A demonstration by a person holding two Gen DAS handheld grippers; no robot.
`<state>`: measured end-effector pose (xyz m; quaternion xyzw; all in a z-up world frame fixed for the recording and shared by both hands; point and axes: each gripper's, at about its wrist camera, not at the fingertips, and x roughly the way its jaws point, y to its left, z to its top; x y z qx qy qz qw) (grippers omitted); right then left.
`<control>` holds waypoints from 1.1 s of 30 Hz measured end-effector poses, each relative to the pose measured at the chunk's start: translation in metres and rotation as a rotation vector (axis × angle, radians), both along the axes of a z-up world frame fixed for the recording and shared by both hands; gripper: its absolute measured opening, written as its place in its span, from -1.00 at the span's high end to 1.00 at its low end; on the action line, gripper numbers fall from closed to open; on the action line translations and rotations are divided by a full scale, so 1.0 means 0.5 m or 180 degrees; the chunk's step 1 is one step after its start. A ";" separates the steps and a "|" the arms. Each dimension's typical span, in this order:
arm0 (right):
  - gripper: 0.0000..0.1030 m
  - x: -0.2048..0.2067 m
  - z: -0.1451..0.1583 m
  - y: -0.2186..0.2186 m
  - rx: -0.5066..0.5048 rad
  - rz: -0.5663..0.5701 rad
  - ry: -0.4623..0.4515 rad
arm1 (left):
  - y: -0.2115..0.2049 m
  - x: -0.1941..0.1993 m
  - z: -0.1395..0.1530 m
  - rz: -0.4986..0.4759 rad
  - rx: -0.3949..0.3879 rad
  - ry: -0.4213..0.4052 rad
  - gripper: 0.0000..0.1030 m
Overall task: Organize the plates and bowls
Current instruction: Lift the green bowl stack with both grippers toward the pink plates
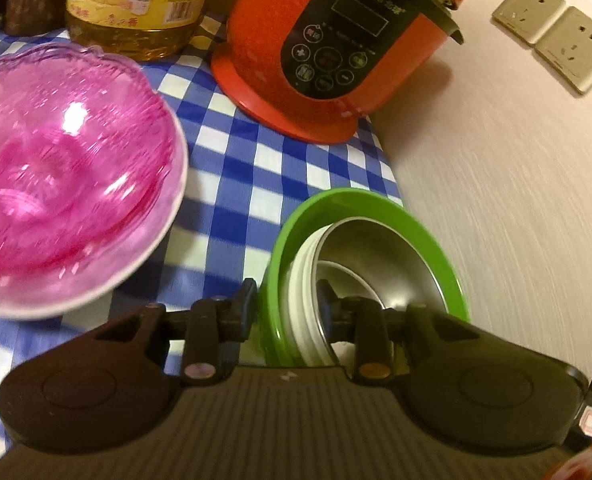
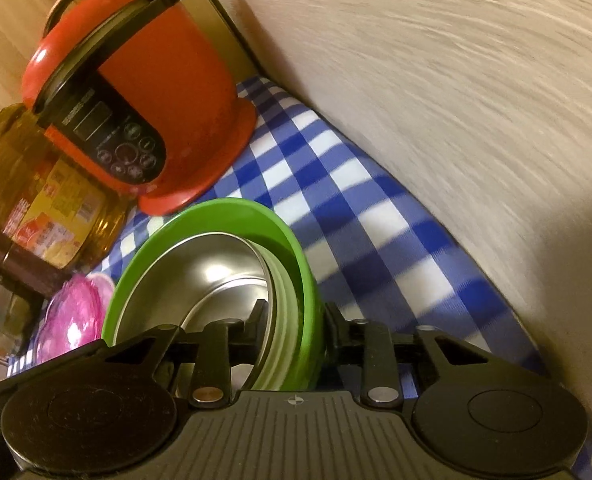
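My left tool (image 1: 286, 304) is clamped on one side of the green bowl's (image 1: 415, 224) rim, one finger outside and one inside. My right tool (image 2: 296, 320) grips the opposite side of the rim. The bowl, with a steel bowl (image 2: 200, 268) nested inside, is at the surface's (image 1: 256, 160) wall edge. Beside it is a pink glass bowl (image 1: 64, 176). Farther back stand a red cooker (image 1: 335, 48) by the wall and an oil bottle (image 1: 136, 4).

A green bowl (image 1: 427, 240) with a steel bowl (image 1: 379, 264) nested inside sits clamped between both tongs; a pink glass bowl (image 1: 64, 176) lies left of them.
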<state>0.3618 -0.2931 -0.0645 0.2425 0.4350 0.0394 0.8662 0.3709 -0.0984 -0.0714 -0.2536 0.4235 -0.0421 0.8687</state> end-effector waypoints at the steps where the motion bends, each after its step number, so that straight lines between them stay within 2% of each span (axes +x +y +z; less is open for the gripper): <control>1: 0.44 -0.011 0.001 0.002 -0.0003 -0.0005 -0.0010 | 0.001 -0.012 0.000 0.0001 0.0005 -0.0014 0.46; 16: 0.44 -0.163 0.014 0.024 -0.0072 0.0071 -0.0081 | 0.010 -0.161 0.005 -0.0090 0.0135 -0.0173 0.47; 22: 0.43 -0.182 0.014 0.029 -0.0105 0.0023 -0.0123 | 0.015 -0.173 0.000 -0.0021 0.0045 -0.0219 0.47; 33: 0.43 -0.172 0.013 0.029 -0.0146 0.0076 -0.0126 | 0.007 -0.169 0.000 -0.0021 0.0145 -0.0271 0.45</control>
